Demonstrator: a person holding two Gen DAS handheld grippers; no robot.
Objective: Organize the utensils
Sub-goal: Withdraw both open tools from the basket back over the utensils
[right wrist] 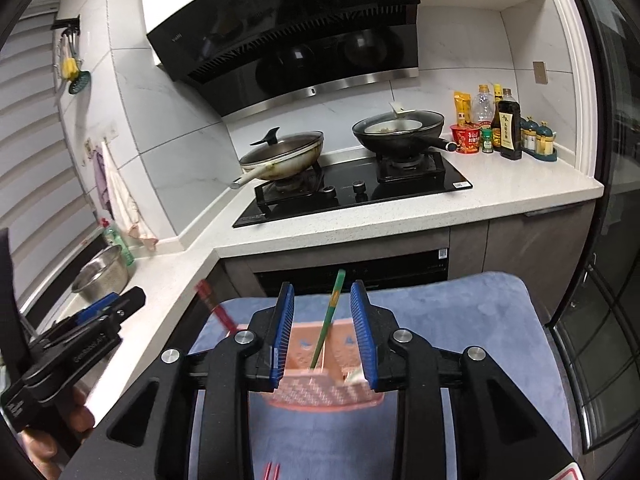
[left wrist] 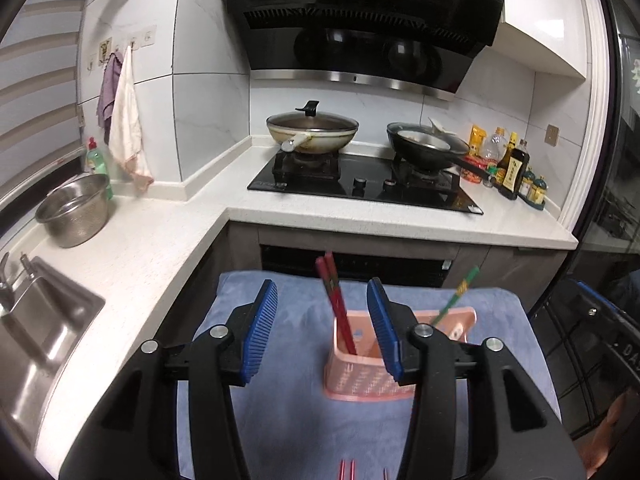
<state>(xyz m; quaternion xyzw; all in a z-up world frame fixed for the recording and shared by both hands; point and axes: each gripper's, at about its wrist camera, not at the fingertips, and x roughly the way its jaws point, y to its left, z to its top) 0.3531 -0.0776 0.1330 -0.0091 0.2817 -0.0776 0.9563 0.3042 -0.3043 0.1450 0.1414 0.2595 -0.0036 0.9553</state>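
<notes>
1. Pink plastic utensil holder (left wrist: pixel 362 372), lattice-sided, standing on a blue towel (left wrist: pixel 288 420) over a raised surface in front of the kitchen worktop (left wrist: pixel 160 240).
2. Red chopsticks (left wrist: pixel 336 304) upright in the left compartment, leaning toward the back; green chopstick (right wrist: pixel 326 320) slanting up out of the right part of the holder.
3. Left gripper (left wrist: pixel 322 330): part open, holding nothing; red chopsticks seen between the blue pads (left wrist: pixel 260 332) but clear of both.
4. Right gripper (right wrist: pixel 322 334): narrowly open, empty; green chopstick seen in the gap, touching neither pad.
5. More red tips (left wrist: pixel 347 470) poking in at the bottom edge of the left wrist view, close under the gripper; likely still to be sorted, though too little visible to say.
6. Risk, as a judgement: light holder on soft towel, so easy to tip or slide if a pad clips a leaning stick or the rim.
7. Risk: tall sticks in a shallow holder, liable to lever out or topple across compartments when nudged.
8. Risk: two grippers working close over one small holder, with collision or a snagged stick possible.
</notes>
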